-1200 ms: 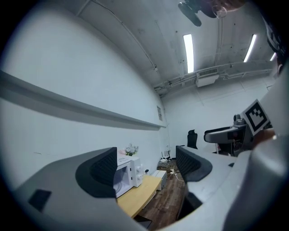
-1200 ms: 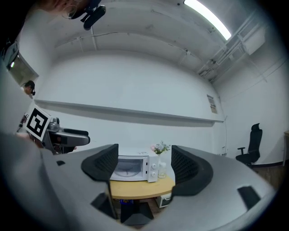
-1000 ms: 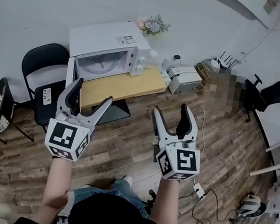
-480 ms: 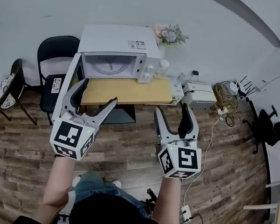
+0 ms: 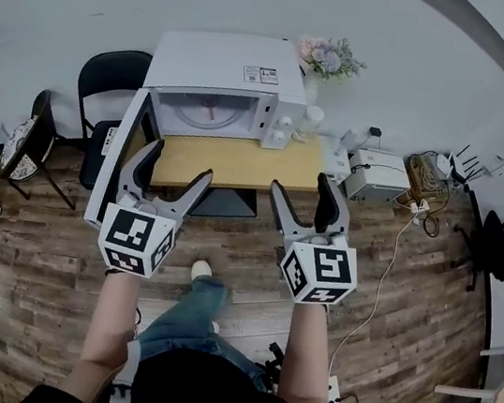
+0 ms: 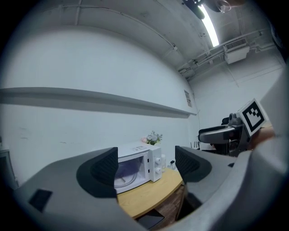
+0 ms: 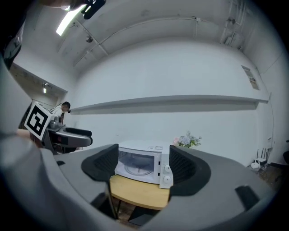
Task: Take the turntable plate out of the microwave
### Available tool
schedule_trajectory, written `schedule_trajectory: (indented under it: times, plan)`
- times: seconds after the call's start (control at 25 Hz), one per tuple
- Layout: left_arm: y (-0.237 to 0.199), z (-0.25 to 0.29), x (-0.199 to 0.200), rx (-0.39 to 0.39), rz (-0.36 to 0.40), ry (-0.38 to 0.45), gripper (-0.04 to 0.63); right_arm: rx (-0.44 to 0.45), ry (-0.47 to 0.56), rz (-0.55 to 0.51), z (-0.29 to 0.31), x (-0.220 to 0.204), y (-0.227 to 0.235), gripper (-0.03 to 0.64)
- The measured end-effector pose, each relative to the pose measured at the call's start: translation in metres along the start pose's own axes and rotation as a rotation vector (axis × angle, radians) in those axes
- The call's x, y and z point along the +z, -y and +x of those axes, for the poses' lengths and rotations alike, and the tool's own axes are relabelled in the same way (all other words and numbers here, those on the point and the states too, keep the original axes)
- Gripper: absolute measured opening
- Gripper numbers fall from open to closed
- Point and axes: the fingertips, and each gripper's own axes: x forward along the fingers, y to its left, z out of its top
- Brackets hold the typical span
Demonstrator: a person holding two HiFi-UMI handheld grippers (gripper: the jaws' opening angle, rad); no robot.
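White microwave (image 5: 226,64) on wooden table (image 5: 249,159); left gripper (image 5: 178,161), right gripper (image 5: 301,183) jaws apart.

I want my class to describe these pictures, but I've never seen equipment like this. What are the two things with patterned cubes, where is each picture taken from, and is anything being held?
There is no robot here. A person holds a tool in each hand: the left gripper and the right gripper. Each has two jaws and a cube with square markers.

The head view comes from a camera on the person's head, looking down over the arms, the floor and a table. The other two views come from cameras riding on each gripper, looking out between its jaws.

On the table stands a white microwave with its door open. The round plate lies inside, and flowers stand beside it.

Both grippers are open and hold nothing. The microwave only shows in the distance between their jaws.
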Motion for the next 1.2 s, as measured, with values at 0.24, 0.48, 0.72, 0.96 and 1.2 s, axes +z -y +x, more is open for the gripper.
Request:
schedule_trajectory:
  times: [0.24, 0.48, 0.72, 0.96, 1.2]
  plan:
    - [-0.022, 0.044, -0.012, 0.049, -0.043, -0.005, 0.400, 0.031, -0.030, 0.036, 0.045, -0.012, 0.023, 0.364]
    - [-0.057, 0.087, -0.034, 0.096, -0.094, -0.028, 0.400, 0.079, -0.080, 0.074, 0.109, -0.031, 0.029, 0.364]
    - [-0.087, 0.129, -0.076, 0.125, -0.179, -0.106, 0.376, 0.183, -0.160, 0.119, 0.170, -0.061, 0.017, 0.364]
    - [-0.107, 0.154, -0.117, 0.142, -0.262, -0.177, 0.368, 0.246, -0.233, 0.163, 0.215, -0.092, 0.006, 0.364]
    - [-0.117, 0.170, -0.158, 0.138, -0.336, -0.246, 0.367, 0.277, -0.272, 0.209, 0.245, -0.122, -0.005, 0.362]
